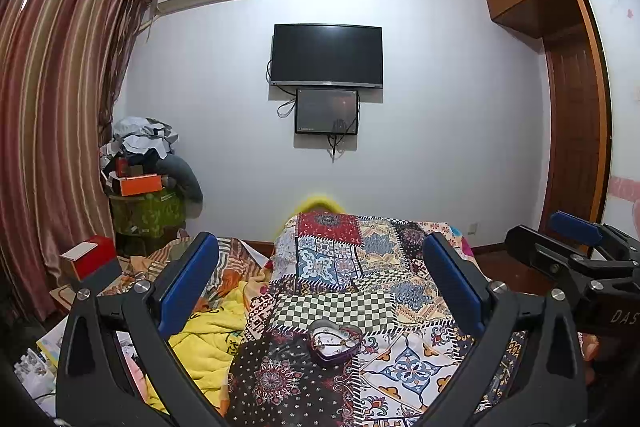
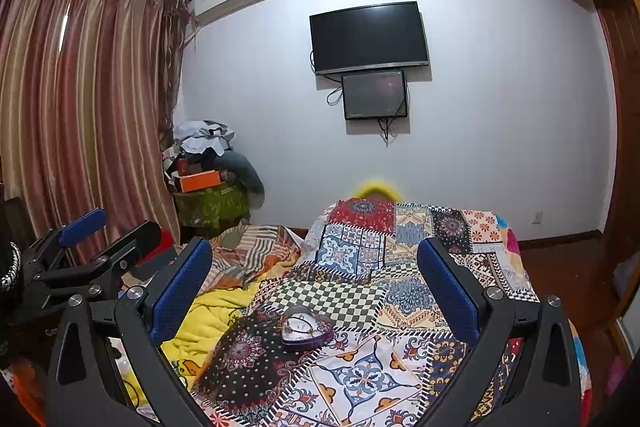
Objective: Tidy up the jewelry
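The blue-padded fingers (image 1: pixel 188 279) of the left gripper (image 1: pixel 320 281) stand spread wide with nothing between them, and the right gripper (image 2: pixel 316 285) is spread just as wide and just as empty. Both hang above the patchwork quilt (image 1: pixel 360 267), short of the heart-shaped jewelry box (image 1: pixel 334 341). The box sits open on the quilt's near part (a chain or similar lies inside, too small to tell), just beside the yellow blanket (image 1: pixel 212 339) at the quilt's left edge.

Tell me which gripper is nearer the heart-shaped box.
Left, slightly. The heart-shaped box lies centred ahead of the open left gripper; from the open right gripper it sits left of centre.
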A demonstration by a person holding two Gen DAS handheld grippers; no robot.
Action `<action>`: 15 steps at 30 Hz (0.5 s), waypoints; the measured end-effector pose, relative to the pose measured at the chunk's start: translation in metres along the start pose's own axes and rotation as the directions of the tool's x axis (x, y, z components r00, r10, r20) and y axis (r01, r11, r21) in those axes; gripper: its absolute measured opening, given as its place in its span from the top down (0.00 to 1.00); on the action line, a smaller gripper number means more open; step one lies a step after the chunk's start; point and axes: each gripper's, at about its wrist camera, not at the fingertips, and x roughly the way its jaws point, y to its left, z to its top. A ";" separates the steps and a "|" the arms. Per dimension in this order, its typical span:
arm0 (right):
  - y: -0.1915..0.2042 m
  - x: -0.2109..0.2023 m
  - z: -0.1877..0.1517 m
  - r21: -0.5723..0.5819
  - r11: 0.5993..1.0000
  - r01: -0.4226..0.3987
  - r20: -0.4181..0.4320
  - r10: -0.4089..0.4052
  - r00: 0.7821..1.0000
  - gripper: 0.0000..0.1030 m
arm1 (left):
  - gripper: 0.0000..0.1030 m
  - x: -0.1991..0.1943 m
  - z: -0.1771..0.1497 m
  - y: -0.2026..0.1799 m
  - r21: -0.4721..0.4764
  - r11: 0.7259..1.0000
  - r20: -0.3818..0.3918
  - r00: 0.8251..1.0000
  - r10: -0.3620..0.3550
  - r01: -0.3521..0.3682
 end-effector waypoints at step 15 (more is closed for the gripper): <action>-0.001 -0.001 0.000 0.006 1.000 0.006 -0.015 -0.006 1.000 0.01 | 0.01 0.008 -0.006 0.005 -0.022 1.000 -0.032 0.999 -0.003 0.003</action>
